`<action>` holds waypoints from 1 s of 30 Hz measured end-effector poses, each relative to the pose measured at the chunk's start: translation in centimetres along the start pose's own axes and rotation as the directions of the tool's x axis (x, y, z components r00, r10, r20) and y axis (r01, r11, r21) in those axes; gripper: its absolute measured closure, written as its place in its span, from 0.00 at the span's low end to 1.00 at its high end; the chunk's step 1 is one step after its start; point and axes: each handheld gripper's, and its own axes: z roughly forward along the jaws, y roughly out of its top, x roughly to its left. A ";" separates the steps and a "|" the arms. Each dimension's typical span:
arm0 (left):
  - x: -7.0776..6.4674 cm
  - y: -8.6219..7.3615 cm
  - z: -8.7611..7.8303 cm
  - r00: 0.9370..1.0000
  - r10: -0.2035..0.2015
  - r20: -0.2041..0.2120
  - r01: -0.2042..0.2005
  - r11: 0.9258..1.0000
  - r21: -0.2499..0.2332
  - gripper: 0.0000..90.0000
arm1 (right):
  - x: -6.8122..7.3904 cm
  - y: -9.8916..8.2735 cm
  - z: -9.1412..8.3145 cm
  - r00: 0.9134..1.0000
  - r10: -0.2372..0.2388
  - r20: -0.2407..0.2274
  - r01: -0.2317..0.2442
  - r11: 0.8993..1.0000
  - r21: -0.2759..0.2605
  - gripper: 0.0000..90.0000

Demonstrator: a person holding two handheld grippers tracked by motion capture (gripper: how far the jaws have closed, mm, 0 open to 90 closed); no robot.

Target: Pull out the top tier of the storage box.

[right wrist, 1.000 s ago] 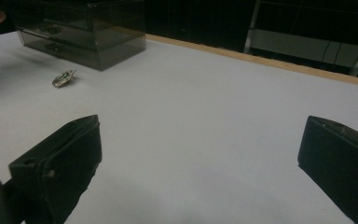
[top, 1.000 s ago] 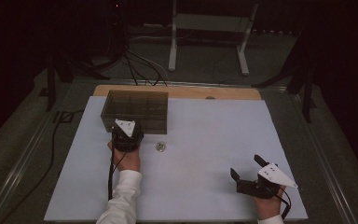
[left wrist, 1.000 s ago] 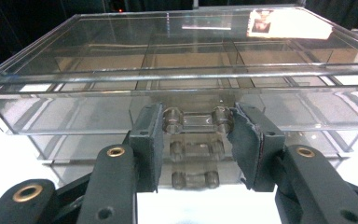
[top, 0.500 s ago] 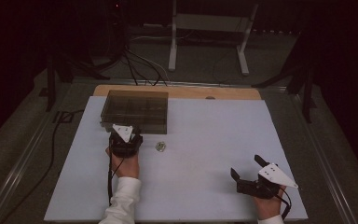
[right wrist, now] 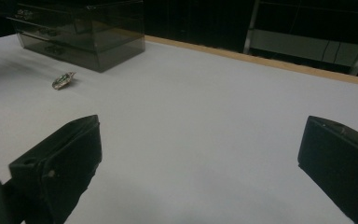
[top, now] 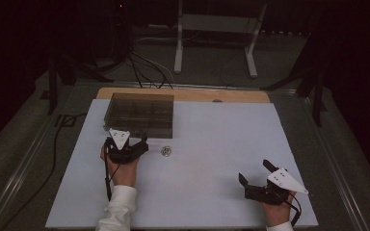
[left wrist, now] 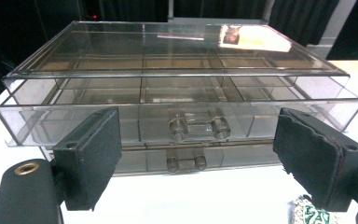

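The clear drawer box [top: 139,114] stands at the far left of the bench [top: 212,192], its upper drawer [left wrist: 182,122] drawn partly out. It is judged light, rigid, slippery and probably brittle; the small front handle [left wrist: 198,127] is the place to take hold. The left gripper [left wrist: 198,158] has just been opening, nothing pinched; the right gripper [top: 256,174] is spread, empty.

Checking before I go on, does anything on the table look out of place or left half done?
Yes. The top drawer of the smoky clear plastic drawer box stands partly pulled out, past the shut drawer below it. A small green and silver wrapped item lies loose on the white table in front of the box.
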 end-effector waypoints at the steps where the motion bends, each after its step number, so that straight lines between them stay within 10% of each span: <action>1: 0.1 0.0 -0.1 1.000 0.002 0.004 -0.002 1.000 0.001 0.17 | 0.0 0.0 0.0 1.000 0.000 0.000 0.000 1.000 0.000 0.00; 23: 1.7 1.5 -2.1 0.985 0.081 0.155 -0.091 0.994 0.061 0.01 | 0.0 0.0 0.1 1.000 0.001 -0.003 -0.001 1.000 0.002 0.00; 30: 1.9 2.3 -2.3 0.970 0.117 0.213 -0.136 0.988 0.075 0.01 | 0.0 0.0 0.0 1.000 0.003 -0.003 -0.003 1.000 0.002 0.00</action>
